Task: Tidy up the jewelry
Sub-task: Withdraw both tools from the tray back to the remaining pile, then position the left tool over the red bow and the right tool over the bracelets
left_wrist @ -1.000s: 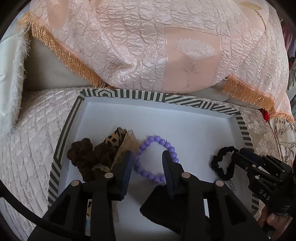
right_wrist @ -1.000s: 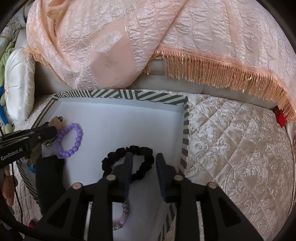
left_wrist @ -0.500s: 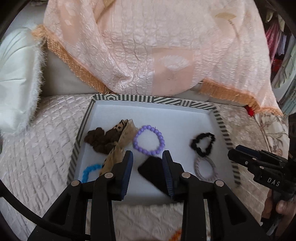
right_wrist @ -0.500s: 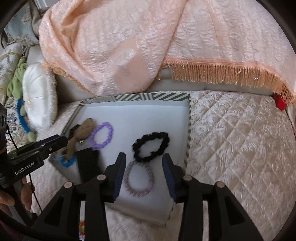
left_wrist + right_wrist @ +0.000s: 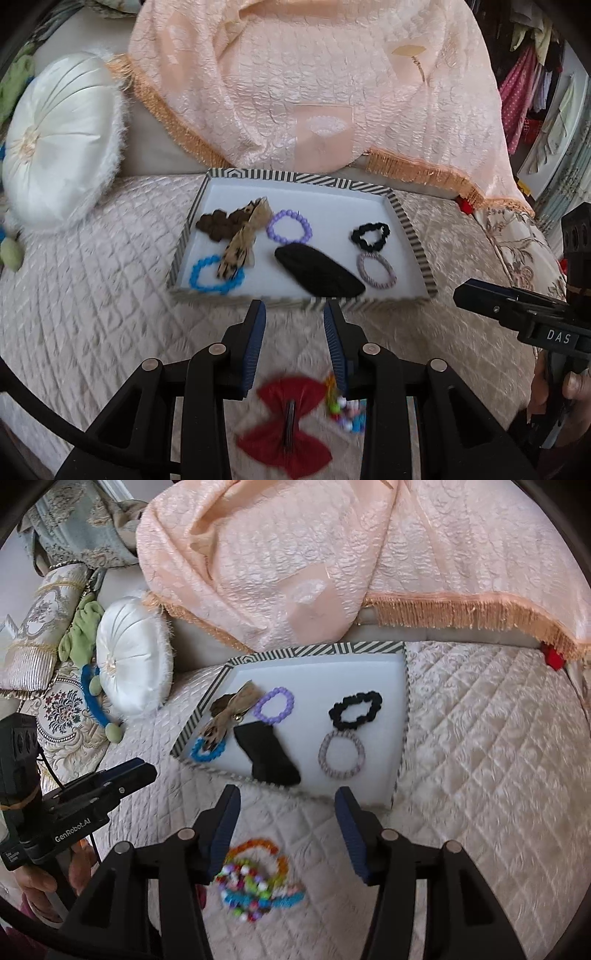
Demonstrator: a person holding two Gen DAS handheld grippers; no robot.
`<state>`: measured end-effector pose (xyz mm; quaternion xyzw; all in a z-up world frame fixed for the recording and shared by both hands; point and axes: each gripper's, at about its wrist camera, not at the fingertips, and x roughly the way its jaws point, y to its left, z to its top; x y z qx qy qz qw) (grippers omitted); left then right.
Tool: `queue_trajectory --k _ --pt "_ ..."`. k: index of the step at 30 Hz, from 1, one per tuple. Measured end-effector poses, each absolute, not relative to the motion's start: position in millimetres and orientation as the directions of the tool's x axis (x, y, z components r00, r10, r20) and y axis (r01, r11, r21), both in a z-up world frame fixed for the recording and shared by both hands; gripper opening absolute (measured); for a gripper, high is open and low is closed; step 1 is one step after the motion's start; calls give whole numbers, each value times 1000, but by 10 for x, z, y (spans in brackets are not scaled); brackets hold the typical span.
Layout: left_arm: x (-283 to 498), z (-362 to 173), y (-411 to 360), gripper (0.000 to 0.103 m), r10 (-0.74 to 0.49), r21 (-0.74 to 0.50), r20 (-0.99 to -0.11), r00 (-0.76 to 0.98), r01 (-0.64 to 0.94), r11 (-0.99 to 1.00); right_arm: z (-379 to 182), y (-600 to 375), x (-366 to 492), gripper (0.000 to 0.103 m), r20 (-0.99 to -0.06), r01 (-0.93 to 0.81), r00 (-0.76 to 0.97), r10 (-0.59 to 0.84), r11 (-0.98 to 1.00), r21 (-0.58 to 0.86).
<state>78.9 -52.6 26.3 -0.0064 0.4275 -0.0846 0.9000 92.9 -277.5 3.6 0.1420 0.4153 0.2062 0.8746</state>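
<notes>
right fingers (image 5: 286, 823): yours spread wide, empty; bead bracelets (image 5: 258, 880) lie between them, on the quilt
left fingers (image 5: 295, 339): parted, empty; red bow (image 5: 286, 428) just below
tray (image 5: 415, 236): beyond both

Striped-rim tray (image 5: 405, 709) on the quilted bed cover (image 5: 480, 775), holding: purple bead bracelet (image 5: 274, 705); black scrunchie (image 5: 355, 709); grey-lilac hair tie (image 5: 341, 754) just below the scrunchie; black cloth piece (image 5: 267, 755); blue bead bracelet (image 5: 207, 750) partly under a tan leopard-print bow (image 5: 229, 712). Off the tray, on the cover: heap of multicoloured bead bracelets (image 5: 256, 877), blurred. Right hand-held gripper (image 5: 288, 834) above the heap, fingers wide apart, empty. Left hand-held gripper (image 5: 110, 779) at left edge. White round cushion (image 5: 133, 661) behind.
</notes>
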Motion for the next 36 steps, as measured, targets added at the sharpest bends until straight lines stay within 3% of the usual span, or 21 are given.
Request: queue_trajectory --k 9,16,36 --pt "293 251 -420 10 -147 -82 -759 634 131 988 66 -2743 416 57 -664 -251 576 477 876 412" --pt "51 121 -367 10 -73 -26 -760 646 82 996 32 -2657 131 57 -667 -265 588 457 889 375" --pt "-103 30 -400 10 -21 21 -749 662 56 998 -28 -2623 -116 57 -675 -241 604 424 904 352"
